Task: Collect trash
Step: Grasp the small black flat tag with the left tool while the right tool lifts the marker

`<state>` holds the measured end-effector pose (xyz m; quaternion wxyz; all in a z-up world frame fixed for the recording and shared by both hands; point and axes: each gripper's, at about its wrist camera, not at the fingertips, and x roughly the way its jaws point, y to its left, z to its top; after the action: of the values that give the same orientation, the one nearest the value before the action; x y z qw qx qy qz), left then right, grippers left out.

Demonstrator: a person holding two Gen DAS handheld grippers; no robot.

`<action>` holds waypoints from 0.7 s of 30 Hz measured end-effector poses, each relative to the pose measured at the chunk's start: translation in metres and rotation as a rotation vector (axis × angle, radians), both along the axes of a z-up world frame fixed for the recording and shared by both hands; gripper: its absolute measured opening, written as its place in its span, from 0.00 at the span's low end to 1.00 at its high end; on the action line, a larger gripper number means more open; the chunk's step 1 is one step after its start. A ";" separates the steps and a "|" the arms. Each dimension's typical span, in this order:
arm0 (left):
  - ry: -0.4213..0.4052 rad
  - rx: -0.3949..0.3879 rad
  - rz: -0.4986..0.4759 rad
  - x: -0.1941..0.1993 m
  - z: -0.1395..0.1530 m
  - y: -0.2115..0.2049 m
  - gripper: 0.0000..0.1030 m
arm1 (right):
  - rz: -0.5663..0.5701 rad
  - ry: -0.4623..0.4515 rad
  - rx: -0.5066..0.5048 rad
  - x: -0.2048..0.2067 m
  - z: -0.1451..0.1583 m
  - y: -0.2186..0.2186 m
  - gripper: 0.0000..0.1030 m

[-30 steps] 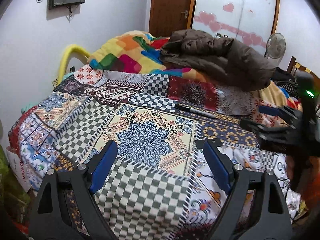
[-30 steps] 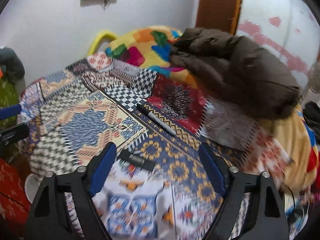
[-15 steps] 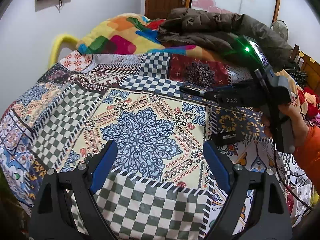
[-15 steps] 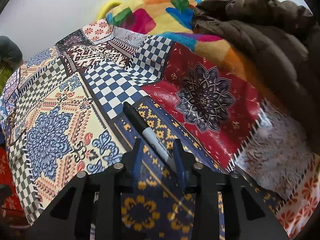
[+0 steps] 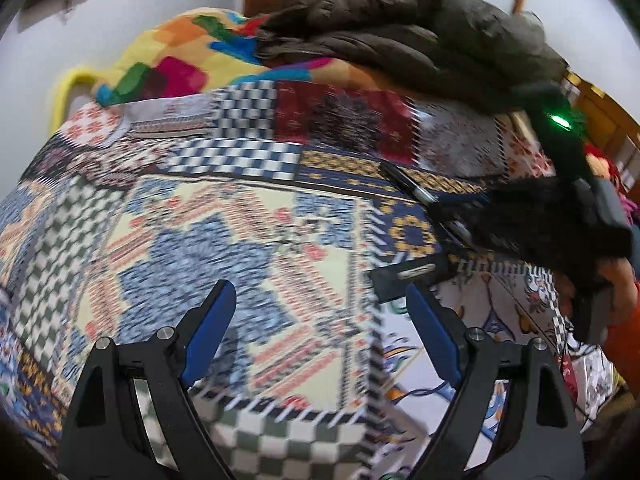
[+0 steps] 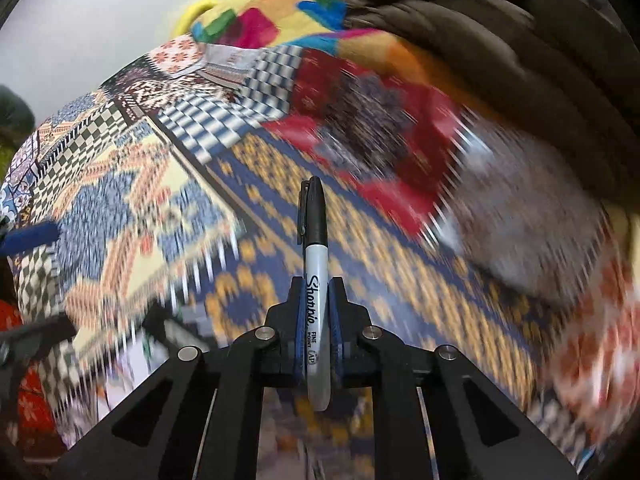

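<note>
A black-capped Sharpie marker [image 6: 316,248] points away from me, and my right gripper [image 6: 317,284] is closing tight on it, both pads pressing its grey barrel. In the left wrist view the same marker [image 5: 404,180] sticks out of the right gripper [image 5: 452,210] just above the patchwork bedspread [image 5: 240,240]. My left gripper [image 5: 318,296] hangs open over the bedspread with nothing between its blue fingers. A flat dark rectangular object [image 5: 408,276] lies on the cloth just beyond its right fingertip.
A brown padded jacket [image 5: 400,52] and a bright multicoloured blanket [image 5: 180,60] are heaped at the far end of the bed. A yellow rail [image 5: 68,92] stands at the far left. A hand in an orange sleeve [image 5: 624,320] holds the right gripper.
The right gripper came down over the marker and shut on it. The left gripper dropped closer to the bedspread and swung right, bringing the dark flat object near its right finger.
</note>
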<state>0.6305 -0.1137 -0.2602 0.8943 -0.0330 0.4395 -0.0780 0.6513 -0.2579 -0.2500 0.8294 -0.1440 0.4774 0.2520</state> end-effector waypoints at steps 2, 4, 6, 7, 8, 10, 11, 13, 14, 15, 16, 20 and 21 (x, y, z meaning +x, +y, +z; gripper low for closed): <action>0.008 0.002 -0.043 0.008 -0.002 -0.012 0.85 | -0.042 0.001 0.000 -0.016 0.000 -0.020 0.10; 0.006 0.006 -0.084 0.017 -0.003 -0.024 0.85 | -0.071 0.012 0.019 -0.028 0.001 -0.035 0.10; -0.004 -0.008 -0.124 0.023 -0.003 -0.033 0.85 | -0.092 0.022 0.030 -0.040 0.001 -0.046 0.10; -0.006 -0.015 -0.148 0.027 -0.005 -0.039 0.85 | -0.101 0.031 0.044 -0.046 0.001 -0.050 0.10; -0.005 -0.014 -0.166 0.031 -0.006 -0.044 0.85 | -0.108 0.038 0.053 -0.051 0.002 -0.054 0.10; 0.015 -0.003 -0.204 0.037 -0.012 -0.055 0.73 | -0.120 0.049 0.067 -0.058 0.002 -0.056 0.10; 0.036 -0.007 -0.219 0.040 -0.016 -0.058 0.69 | -0.124 0.051 0.071 -0.061 0.002 -0.055 0.10; 0.089 -0.015 -0.236 0.044 -0.024 -0.063 0.63 | -0.128 0.056 0.077 -0.067 0.001 -0.055 0.10; 0.103 -0.009 -0.238 0.043 -0.027 -0.064 0.61 | -0.134 0.056 0.079 -0.068 0.001 -0.054 0.10; 0.093 0.006 -0.240 0.040 -0.026 -0.066 0.61 | -0.136 0.054 0.080 -0.070 0.001 -0.053 0.10; 0.096 0.010 -0.247 0.037 -0.027 -0.067 0.61 | -0.133 0.050 0.080 -0.071 0.000 -0.052 0.10; 0.107 0.046 -0.287 0.023 -0.027 -0.075 0.52 | -0.133 0.032 0.072 -0.072 -0.001 -0.051 0.11; 0.104 0.067 -0.287 0.021 -0.028 -0.076 0.50 | -0.133 0.028 0.074 -0.071 -0.001 -0.050 0.11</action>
<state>0.6510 -0.1899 -0.2882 0.8505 0.0560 0.4876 -0.1888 0.5802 -0.3084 -0.2513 0.8423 -0.0775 0.4878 0.2157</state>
